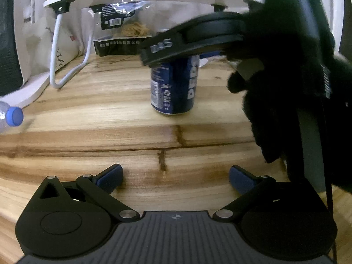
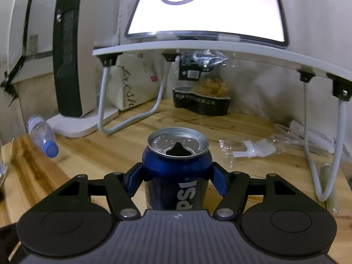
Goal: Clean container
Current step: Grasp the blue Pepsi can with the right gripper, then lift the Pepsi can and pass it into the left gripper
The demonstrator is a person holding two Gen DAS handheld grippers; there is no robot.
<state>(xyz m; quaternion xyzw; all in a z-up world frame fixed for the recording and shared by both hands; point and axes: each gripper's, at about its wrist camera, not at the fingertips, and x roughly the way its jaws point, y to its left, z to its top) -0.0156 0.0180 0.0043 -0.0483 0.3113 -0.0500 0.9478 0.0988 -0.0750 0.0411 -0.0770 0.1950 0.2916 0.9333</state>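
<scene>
Light wooden plank tabletop (image 1: 92, 118) carries a white metal-legged riser shelf (image 2: 220, 46) at the rear. Blue aluminium drink can (image 2: 176, 171), opened at the top, stands upright on the tabletop in front of the shelf. Right gripper (image 2: 176, 179) is closed on the can's upper body, both blue pads in contact. Left gripper (image 1: 175, 177) is spread wide, empty, short of the can. No cloth or wiping visible; cleaning progress cannot be determined.

Tongs (image 2: 175, 181) clamped around can (image 2: 177, 165)
</scene>
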